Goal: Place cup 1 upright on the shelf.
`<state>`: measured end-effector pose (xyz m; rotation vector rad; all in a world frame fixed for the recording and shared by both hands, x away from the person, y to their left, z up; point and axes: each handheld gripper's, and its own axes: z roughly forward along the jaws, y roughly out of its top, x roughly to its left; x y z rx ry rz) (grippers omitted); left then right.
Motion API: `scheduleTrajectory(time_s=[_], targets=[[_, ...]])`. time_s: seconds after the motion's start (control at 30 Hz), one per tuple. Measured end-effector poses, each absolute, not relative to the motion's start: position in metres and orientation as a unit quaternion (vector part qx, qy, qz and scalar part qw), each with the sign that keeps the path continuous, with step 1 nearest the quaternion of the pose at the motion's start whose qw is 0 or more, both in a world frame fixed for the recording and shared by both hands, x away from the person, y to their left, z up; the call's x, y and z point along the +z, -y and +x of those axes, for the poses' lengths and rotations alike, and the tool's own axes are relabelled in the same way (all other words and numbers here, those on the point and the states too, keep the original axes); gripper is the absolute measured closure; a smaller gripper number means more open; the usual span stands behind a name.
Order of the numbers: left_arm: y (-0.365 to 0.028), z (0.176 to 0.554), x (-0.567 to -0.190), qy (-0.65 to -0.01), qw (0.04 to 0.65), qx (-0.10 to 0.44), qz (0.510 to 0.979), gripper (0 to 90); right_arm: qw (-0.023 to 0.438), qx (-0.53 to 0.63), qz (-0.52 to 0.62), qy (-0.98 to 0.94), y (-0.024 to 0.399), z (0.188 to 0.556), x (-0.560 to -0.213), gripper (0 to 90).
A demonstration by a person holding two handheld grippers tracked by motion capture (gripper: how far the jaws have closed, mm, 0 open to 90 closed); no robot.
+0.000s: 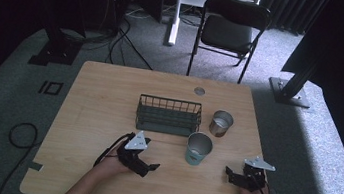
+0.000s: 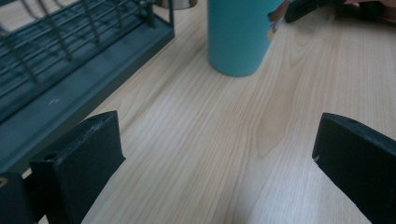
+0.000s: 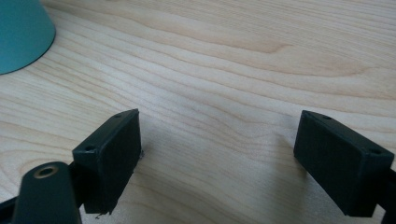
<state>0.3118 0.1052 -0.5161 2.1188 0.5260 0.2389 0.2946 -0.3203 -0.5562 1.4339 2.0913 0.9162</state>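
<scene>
Wooden and pale, the table (image 1: 97, 112) stood on grey carpet. A tall teal metal cup (image 1: 198, 149) stood just in front of the dark wire rack (image 1: 168, 115), with a small silver cup (image 1: 220, 123) beside the rack. Both cups looked empty. The left gripper (image 1: 149, 166) and right gripper (image 1: 228, 174) were near the teal cup, jaws wide apart, holding nothing.

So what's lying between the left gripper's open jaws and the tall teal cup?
Nothing: the left gripper view shows bare pale wood tabletop from the left gripper to the teal cup; the dark wire rack sits off to the side.
</scene>
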Motion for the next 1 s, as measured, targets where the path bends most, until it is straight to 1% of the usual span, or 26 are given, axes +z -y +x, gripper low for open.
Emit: scheduleTrajectory(time_s=[0.63,1.0], targets=[[-0.07,0.325,-0.51,-0.184,0.463,0.091,0.862,2.1,0.221,0.332,0.519,-0.756,0.32,0.295,-0.556,14.5],[-0.051,0.334,-0.511,-0.176,0.464,0.077,0.865,2.1,0.221,0.332,0.519,-0.756,0.32,0.295,-0.556,14.5]])
